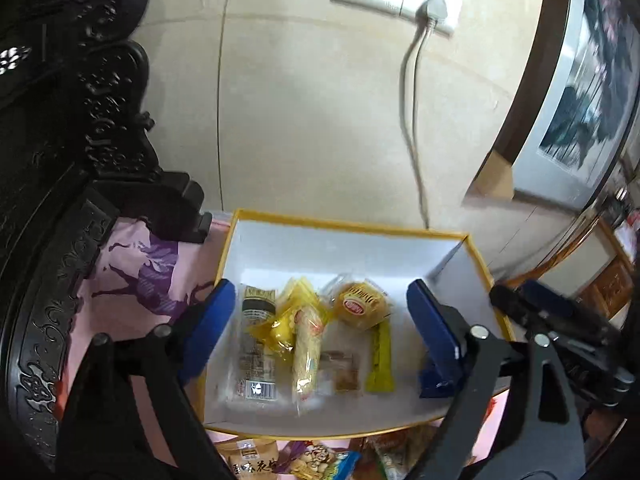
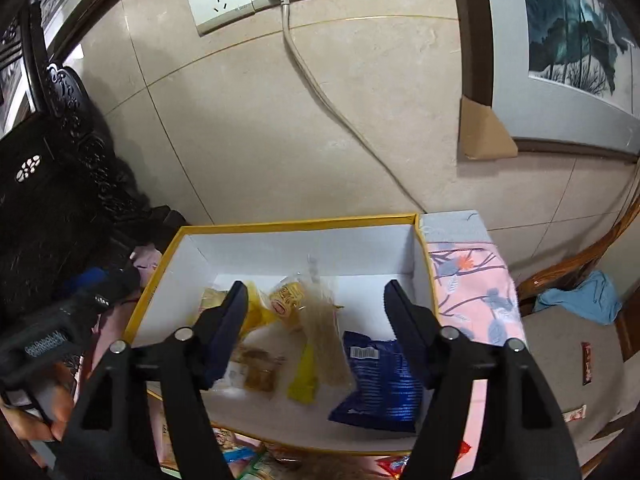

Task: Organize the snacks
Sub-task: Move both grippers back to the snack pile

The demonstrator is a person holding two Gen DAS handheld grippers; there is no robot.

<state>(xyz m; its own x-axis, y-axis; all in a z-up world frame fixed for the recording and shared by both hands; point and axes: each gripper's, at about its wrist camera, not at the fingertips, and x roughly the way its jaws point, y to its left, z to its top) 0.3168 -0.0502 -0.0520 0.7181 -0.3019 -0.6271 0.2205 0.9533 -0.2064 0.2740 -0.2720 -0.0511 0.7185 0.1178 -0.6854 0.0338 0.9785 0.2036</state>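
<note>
Both the left hand-held gripper and the right hand-held gripper hang wide and empty over the yellow-rimmed white cardboard box, where the light, crinkly, slippery foil snack packets lie, probably best pinched at their flat sealed ends.

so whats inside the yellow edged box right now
The box holds a blue packet, a round yellow cake pack, a long pale stick pack and a yellow-green sachet. Overlapping wrappers hide whatever lies beneath.

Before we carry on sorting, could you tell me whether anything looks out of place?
Yes: a small red-brown snack bar lies alone on the chair seat to the right, apart from the box and the snacks in it.
</note>
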